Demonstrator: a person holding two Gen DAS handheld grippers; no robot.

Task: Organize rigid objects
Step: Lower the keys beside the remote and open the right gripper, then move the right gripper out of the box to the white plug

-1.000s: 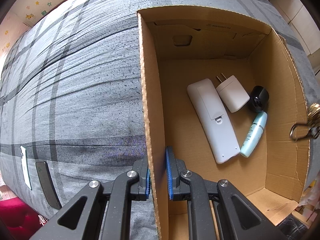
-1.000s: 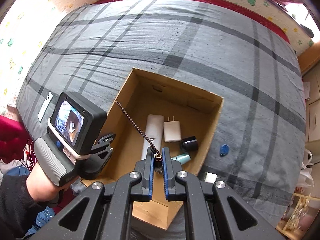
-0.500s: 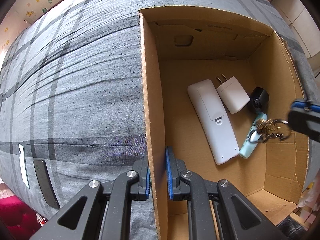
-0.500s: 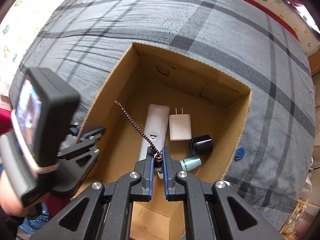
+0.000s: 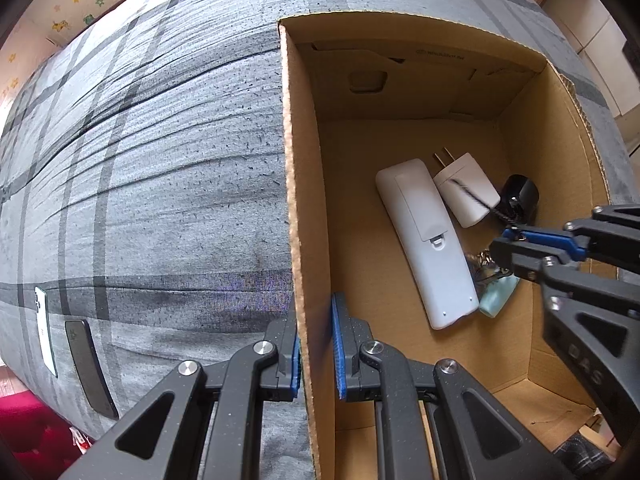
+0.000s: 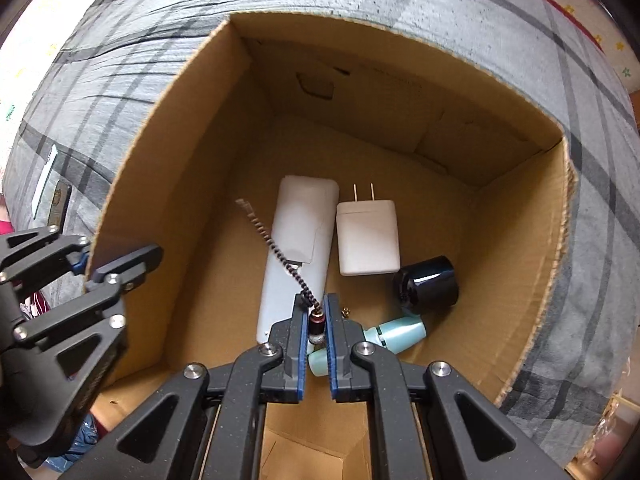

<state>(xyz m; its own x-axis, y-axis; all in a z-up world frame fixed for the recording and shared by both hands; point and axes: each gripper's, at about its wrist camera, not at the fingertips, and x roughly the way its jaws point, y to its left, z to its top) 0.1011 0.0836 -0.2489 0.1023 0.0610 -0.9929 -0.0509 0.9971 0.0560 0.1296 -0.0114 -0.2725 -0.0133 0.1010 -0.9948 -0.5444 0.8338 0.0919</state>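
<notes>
The keychain (image 6: 316, 322) has a dark red barrel end and a black-and-white braided cord (image 6: 280, 252) standing up from it. The right gripper (image 6: 315, 344) is clamped on the barrel, inside the cardboard box (image 6: 168, 184). The box holds a white remote (image 6: 298, 248), a white charger (image 6: 368, 240), a black cap (image 6: 426, 286) and a teal tube (image 6: 400, 332). Print on the far flap is unreadable. The left gripper (image 5: 316, 354) is clamped on the box wall.
</notes>
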